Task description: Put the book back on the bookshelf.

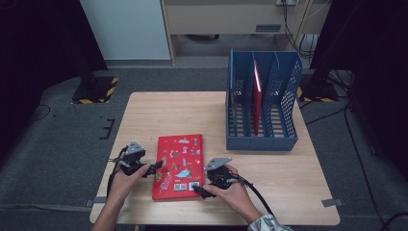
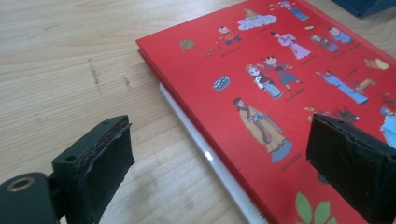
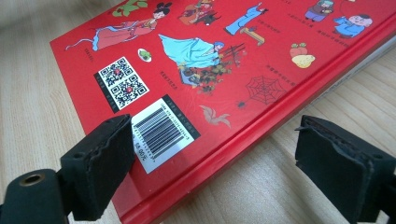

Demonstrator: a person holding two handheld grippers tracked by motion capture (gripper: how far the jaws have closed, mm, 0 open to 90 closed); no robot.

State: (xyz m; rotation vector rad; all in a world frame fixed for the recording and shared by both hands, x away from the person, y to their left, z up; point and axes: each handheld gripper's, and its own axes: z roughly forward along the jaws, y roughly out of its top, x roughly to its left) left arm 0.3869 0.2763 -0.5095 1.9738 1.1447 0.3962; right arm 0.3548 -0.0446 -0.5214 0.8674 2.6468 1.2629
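One red book (image 1: 177, 166) lies flat on the wooden table (image 1: 144, 115), cover side down, its barcode (image 3: 161, 130) and QR code facing up, and your two grippers flank it at the near end. Your left gripper (image 1: 153, 168) sits at the book's left long edge with jaws spread wide; in the left gripper view one pad (image 2: 100, 163) hangs over bare wood and the other rides above the cover, with the white page block between them and neither pad pressing. Your right gripper (image 1: 201, 189) stands at the near right corner, jaws likewise wide apart; in the right gripper view one pad (image 3: 105, 161) overlaps the barcode and the other stands off the red spine edge above the wood, gripping nothing. One blue file rack (image 1: 262, 103) with three slots stands at the far right of the table, well apart from the book, and holds one red book upright (image 1: 257, 98) in its middle slot. Open tabletop runs between book and rack, and a bare strip lies left of the book up to the table's left edge.
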